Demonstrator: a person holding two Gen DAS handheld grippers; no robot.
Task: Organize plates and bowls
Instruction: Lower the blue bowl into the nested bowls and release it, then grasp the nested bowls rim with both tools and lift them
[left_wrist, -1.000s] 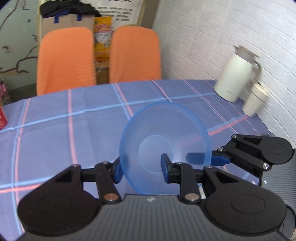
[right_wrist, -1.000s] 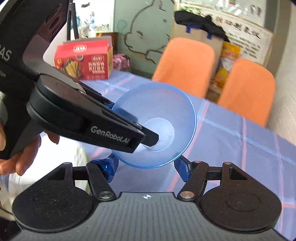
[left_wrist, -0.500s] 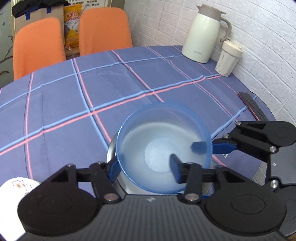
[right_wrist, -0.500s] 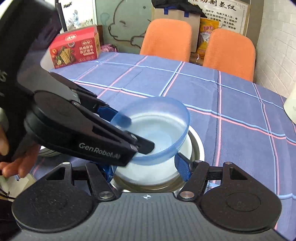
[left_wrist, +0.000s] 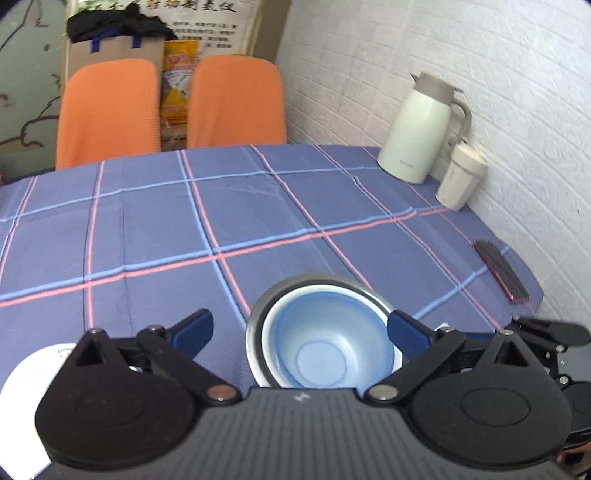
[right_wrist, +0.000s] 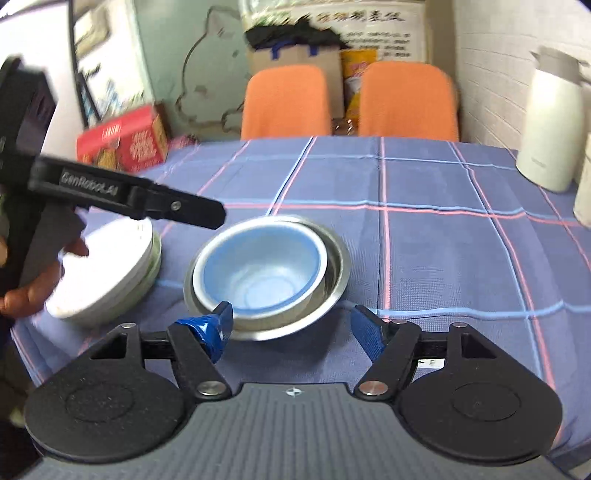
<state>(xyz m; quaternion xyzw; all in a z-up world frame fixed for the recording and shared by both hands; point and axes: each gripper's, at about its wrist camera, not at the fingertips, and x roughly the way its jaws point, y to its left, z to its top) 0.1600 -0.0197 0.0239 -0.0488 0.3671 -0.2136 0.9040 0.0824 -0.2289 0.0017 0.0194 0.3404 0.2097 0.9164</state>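
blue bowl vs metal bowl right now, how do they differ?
The blue bowl is translucent plastic; the metal bowl is shiny steel. The blue bowl is smaller and sits nested inside, over a white bowl; the metal bowl is the outermost and rests on the tablecloth. Both are upright, and neither gripper holds them.

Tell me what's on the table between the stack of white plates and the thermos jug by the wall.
The nested bowls: a blue bowl inside a white one inside the steel bowl, right of the white plates. From there to the thermos jug, only tablecloth, in the right wrist view.
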